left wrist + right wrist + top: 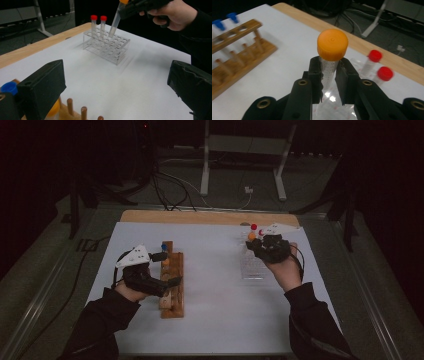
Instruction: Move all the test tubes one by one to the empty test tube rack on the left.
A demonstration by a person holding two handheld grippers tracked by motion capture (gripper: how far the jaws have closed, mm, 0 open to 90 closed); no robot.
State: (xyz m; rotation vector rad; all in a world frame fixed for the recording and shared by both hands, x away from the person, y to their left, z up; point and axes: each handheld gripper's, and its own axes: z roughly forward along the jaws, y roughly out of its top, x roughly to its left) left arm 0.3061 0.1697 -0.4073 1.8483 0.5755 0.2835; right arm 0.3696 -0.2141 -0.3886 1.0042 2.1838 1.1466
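Left gripper (167,282): held in the person's left hand at the left of the table, its jaws lying across the wooden rack; in the left gripper view the two black jaws stand spread wide with nothing between them.
Wooden rack (173,290): long side running near to far on the white sheet, left of centre; upright pegs show at its near end.
Blue-capped tube (164,247): stands at the far end of the wooden rack, just beside the left gripper; its cap also shows at the left edge of the left gripper view (8,88).
White sheet (215,285): covers the tabletop; a strip of bare wood shows along the far edge.
Clear rack (107,46): transparent plastic, right of centre toward the far edge.
Red-capped tubes (94,23): two, upright in the far row of the clear rack, side by side.
Orange-capped tube (331,53): pinched just under its cap, tilted above the clear rack; its lower tip reaches the rack's top plate, though contact cannot be told.
Right gripper (329,75): in the person's right hand at the right, jaws pressed onto the orange-capped tube from both sides.
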